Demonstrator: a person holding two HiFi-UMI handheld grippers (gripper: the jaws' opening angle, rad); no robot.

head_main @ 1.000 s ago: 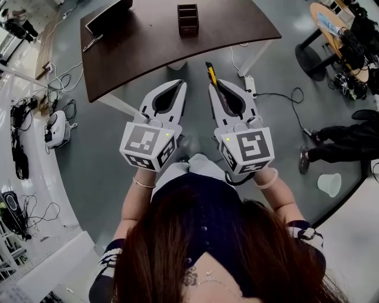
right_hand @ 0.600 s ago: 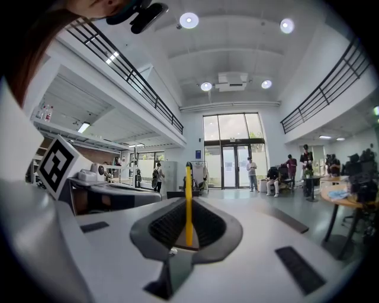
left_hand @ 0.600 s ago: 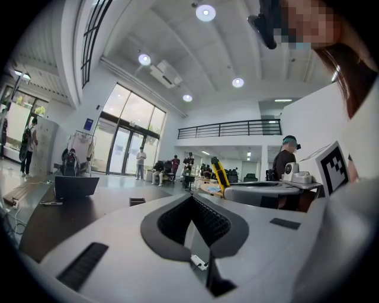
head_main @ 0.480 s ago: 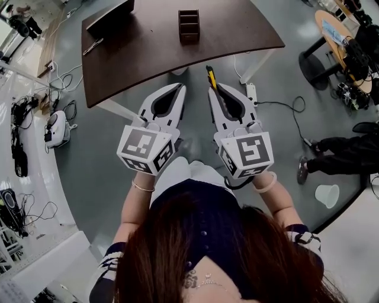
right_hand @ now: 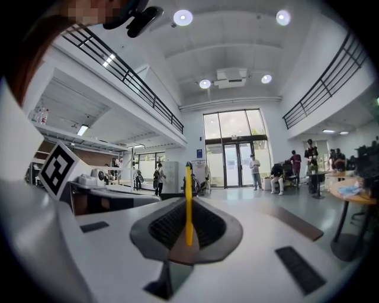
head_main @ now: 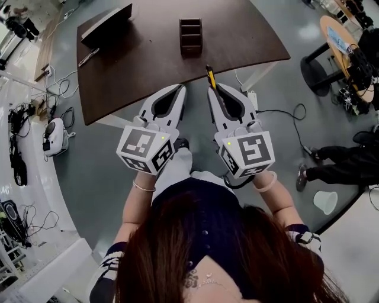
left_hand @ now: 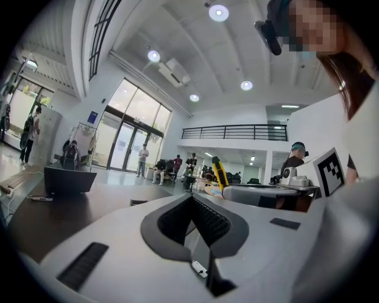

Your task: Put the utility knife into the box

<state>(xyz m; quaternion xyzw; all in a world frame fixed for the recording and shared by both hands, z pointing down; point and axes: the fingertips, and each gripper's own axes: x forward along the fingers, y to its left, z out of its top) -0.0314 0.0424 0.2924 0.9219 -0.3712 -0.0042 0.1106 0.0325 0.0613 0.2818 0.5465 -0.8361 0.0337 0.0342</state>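
Right gripper (head_main: 213, 92): jaws clenched on the utility knife (head_main: 209, 76), at the counter's (head_main: 142, 65) near edge.
Left gripper (head_main: 180, 90): jaws together, seemingly empty.
Box (head_main: 190, 36): on the counter, apart from the knife.

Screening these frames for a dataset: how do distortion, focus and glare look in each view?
Head view: strong fisheye bending around the table, sharp overall. Left gripper view: dark round vignette, its jaws close and soft, windows washed out. Right gripper view: same vignette, utility knife soft, ceiling lights flare.
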